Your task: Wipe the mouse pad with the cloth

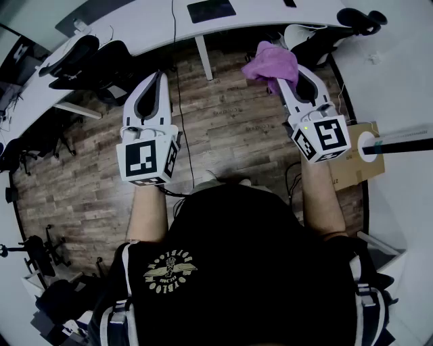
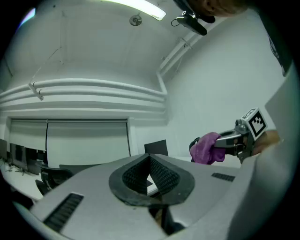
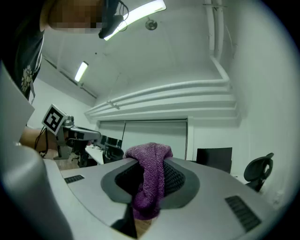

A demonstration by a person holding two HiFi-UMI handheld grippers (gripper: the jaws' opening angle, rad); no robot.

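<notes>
The cloth was being carried: the right gripper (image 1: 279, 67) pinched a soft, nubbly purple cloth (image 1: 270, 61) above the wooden floor (image 1: 230, 128). The left gripper (image 1: 155, 78) was pressed together, empty. Next it likely had to reach the probable mouse pad (image 1: 211, 9), a flat dark rectangle on the white worktop (image 1: 155, 27).

an office: long white desks (image 1: 155, 27), swivel chairs (image 1: 91, 57).

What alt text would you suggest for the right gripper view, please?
The right gripper is shut on a purple cloth that bunches above its jaws and hangs between them. The left gripper shows at the left edge, a dark monitor and office chair at right.
</notes>
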